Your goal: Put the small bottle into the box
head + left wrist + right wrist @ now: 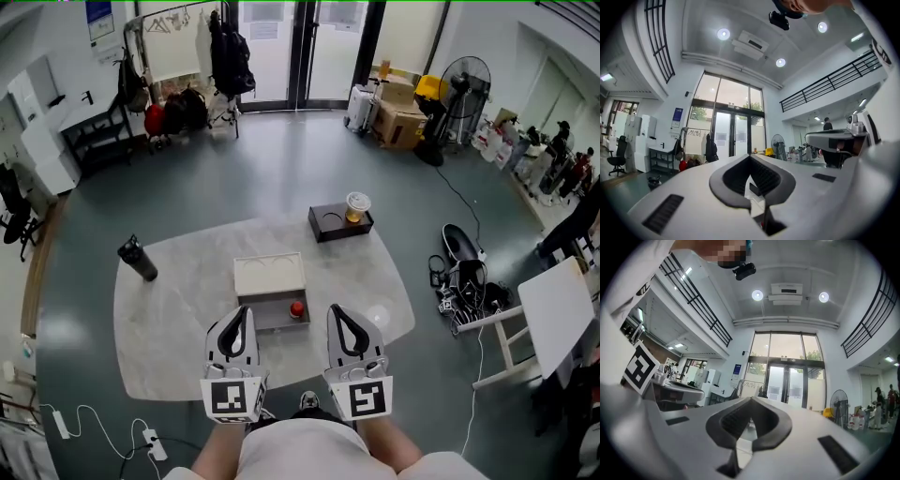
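On the pale table top (178, 337) stands a box (272, 305) whose cream lid (270, 275) is swung open toward the far side. A small bottle with a red top (296, 308) sits inside the grey box at its right side. My left gripper (242, 315) and right gripper (335, 313) are held side by side at the table's near edge, one on each side of the box. Both are shut and empty. In the left gripper view the left gripper (751, 158) points out at the room with its jaws together. The right gripper (751, 401) shows the same in the right gripper view.
A tall black bottle (138, 259) stands at the table's left. A dark tray (339, 223) with a lidded cup (356, 206) is at the far right corner. Cables and bags (459, 277) lie on the floor to the right, beside a white table (561, 314).
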Motion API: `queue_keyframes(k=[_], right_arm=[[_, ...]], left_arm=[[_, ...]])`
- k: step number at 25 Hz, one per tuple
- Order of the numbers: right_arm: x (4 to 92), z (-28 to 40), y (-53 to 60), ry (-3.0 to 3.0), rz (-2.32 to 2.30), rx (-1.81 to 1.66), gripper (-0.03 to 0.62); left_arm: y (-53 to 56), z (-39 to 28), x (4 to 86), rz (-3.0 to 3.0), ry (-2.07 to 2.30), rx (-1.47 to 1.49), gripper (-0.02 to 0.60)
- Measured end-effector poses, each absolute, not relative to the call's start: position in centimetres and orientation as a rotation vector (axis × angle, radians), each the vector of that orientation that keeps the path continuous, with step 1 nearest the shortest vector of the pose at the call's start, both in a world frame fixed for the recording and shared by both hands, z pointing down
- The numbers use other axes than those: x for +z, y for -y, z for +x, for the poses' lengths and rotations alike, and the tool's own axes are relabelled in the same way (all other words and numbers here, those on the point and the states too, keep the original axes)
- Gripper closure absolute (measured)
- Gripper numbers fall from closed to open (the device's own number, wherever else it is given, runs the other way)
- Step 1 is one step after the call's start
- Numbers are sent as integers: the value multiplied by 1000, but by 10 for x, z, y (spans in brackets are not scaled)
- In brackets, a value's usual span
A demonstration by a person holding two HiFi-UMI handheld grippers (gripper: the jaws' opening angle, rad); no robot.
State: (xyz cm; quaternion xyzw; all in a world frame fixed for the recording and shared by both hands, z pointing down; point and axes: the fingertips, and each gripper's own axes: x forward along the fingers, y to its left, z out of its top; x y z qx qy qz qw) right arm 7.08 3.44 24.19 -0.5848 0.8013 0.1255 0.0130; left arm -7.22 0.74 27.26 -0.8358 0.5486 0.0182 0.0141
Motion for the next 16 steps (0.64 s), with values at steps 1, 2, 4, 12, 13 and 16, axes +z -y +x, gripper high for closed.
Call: queue_keyframes(k=[1,2,4,12,13,16], right_arm=[[243,73,-36,-2496,-1825,387,569],[243,75,-37,-2496,-1824,380,569],[244,79,-37,-2496,-1819,368,569],[239,89,-40,-2470,-1837,380,569],[239,90,-40,-2466,-1837,377,569],[242,91,-38,-2462,-1831,360,569]], left_arm=[[-8,-72,272,-2601,-1709,56,560],[-9,-72,272,-2600,-1711,54,560],[-11,-70,272,-2598,-1712,52,560],[-14,-64,273,-2605,-1701,47,560],[-13,-65,274,-2602,-1704,48,560],[-12,-68,278,-2593,-1718,50,560]])
